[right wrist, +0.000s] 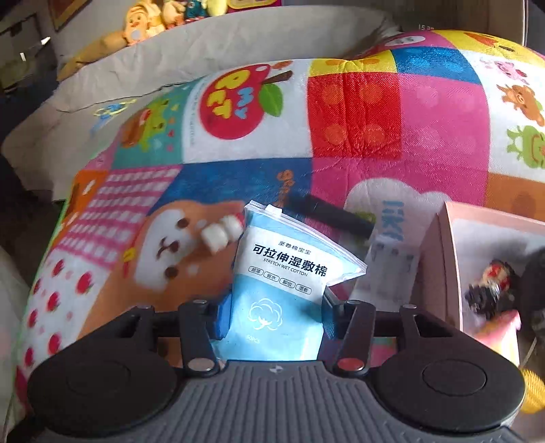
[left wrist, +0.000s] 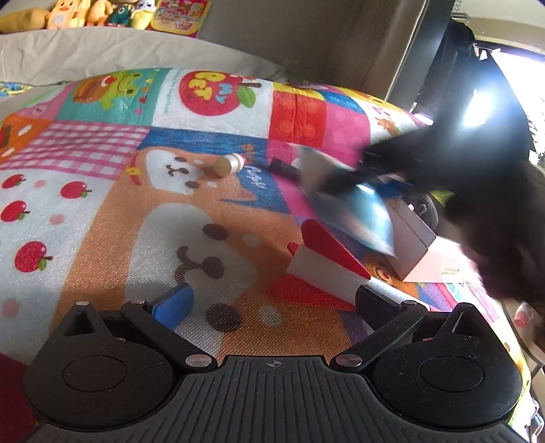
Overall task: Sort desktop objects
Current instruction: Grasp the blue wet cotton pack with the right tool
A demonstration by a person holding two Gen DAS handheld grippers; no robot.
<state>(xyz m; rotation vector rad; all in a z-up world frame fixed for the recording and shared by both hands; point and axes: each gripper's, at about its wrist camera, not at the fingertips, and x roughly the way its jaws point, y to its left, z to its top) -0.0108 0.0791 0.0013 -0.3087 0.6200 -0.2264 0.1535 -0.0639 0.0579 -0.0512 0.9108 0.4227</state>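
My right gripper (right wrist: 276, 317) is shut on a blue and white packet of wet cotton pads (right wrist: 282, 289), both pads pressing its lower sides. From the left wrist view the same packet (left wrist: 357, 211) hangs blurred above the mat under the dark right gripper (left wrist: 368, 170). My left gripper (left wrist: 272, 303) is open low over the mat with nothing between its fingers. A red and white carton (left wrist: 323, 262) lies just ahead of its right finger. A small white bottle (left wrist: 230, 164) with a tan cap and a black oblong thing (left wrist: 286, 168) lie farther out.
A colourful cartoon mat (left wrist: 170, 221) covers the surface. An open pink box (right wrist: 442, 272) stands at the right with a small dark figure (right wrist: 490, 293) inside. A white sheet (right wrist: 385, 269) lies beside it. Plush toys (left wrist: 68, 13) line the back.
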